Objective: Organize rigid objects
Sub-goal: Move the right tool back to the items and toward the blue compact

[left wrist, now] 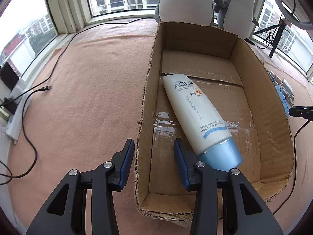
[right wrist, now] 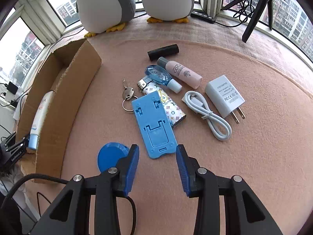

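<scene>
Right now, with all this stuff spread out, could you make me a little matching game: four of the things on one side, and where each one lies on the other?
Things:
1. sunscreen tube
2. blue phone stand
3. key
4. white cable

Places:
A. just left of the patterned lighter
B. inside the cardboard box
C. beside the white charger plug
D. straight ahead of the open right gripper, partly over the lighter

Pairs: 1-B, 2-D, 3-A, 4-C
</scene>
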